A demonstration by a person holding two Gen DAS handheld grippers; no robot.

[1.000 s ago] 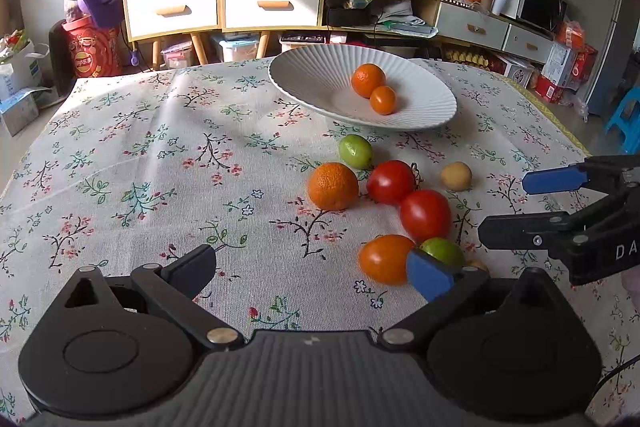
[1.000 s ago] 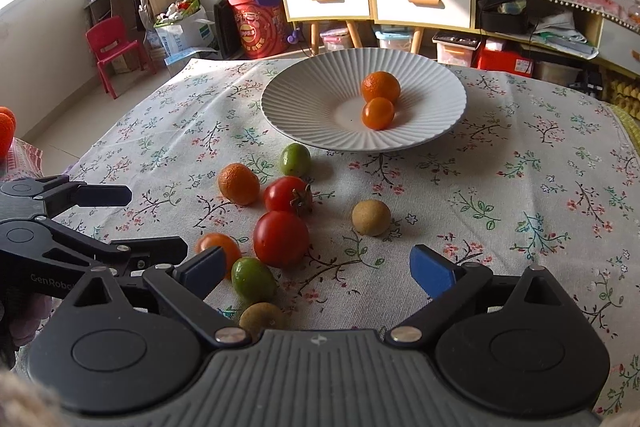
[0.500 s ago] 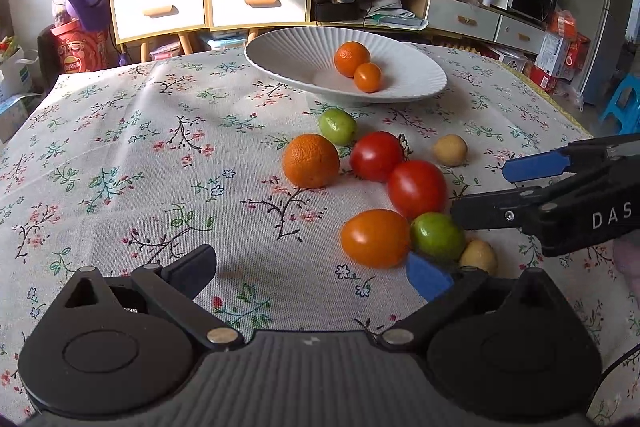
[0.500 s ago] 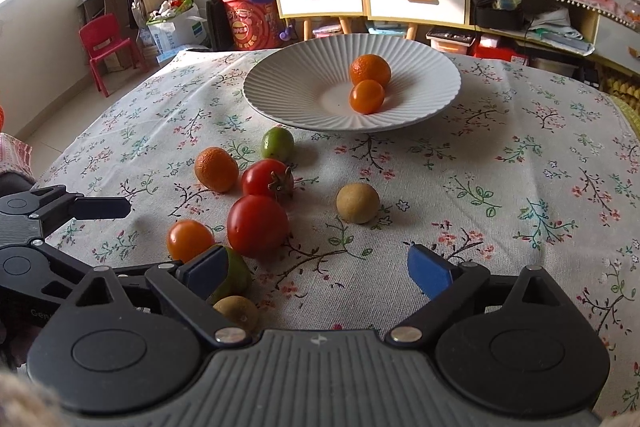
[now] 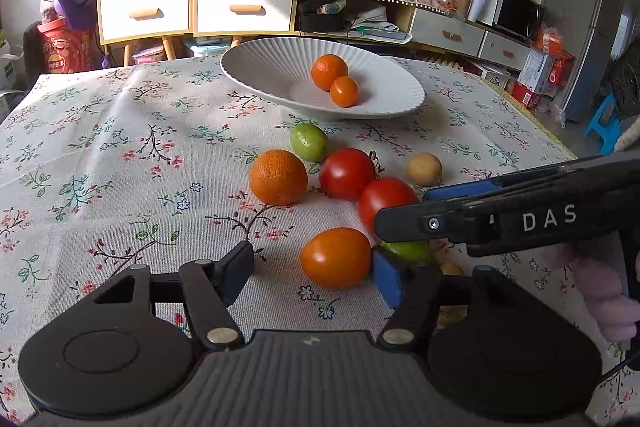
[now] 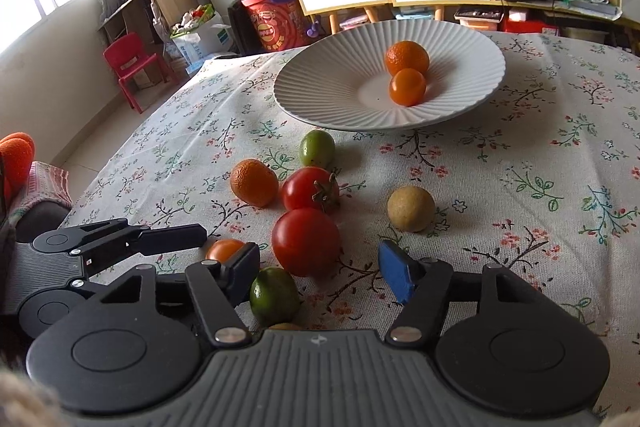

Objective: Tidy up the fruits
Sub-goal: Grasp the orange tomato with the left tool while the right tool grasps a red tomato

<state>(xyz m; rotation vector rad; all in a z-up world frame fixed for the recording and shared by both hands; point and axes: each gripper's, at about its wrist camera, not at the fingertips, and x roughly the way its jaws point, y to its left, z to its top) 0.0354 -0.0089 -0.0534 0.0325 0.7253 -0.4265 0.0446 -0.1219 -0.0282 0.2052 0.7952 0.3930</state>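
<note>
A white ribbed plate (image 5: 256, 67) (image 6: 472, 55) holds a mandarin (image 5: 329, 71) and a small orange tomato (image 5: 344, 91). On the floral cloth lie a mandarin (image 5: 278, 177), a green lime (image 5: 309, 141), two red tomatoes (image 5: 346, 173) (image 6: 306, 241), a tan round fruit (image 6: 411, 208), an orange tomato (image 5: 335, 257) and a second green fruit (image 6: 274, 294). My left gripper (image 5: 314, 273) is open, the orange tomato between its fingers. My right gripper (image 6: 320, 273) is open around the near red tomato and green fruit.
The table's far edge lies behind the plate, with shelves and drawers (image 5: 192, 7) beyond. A red child's chair (image 6: 130, 63) and boxes stand on the floor to the left. The right gripper's arm (image 5: 520, 215) crosses the left wrist view over the fruit.
Both grippers have moved forward and lower toward the fruit cluster. The orange tomato now sits between the left fingers; the red tomato and green fruit sit between the right fingers.
</note>
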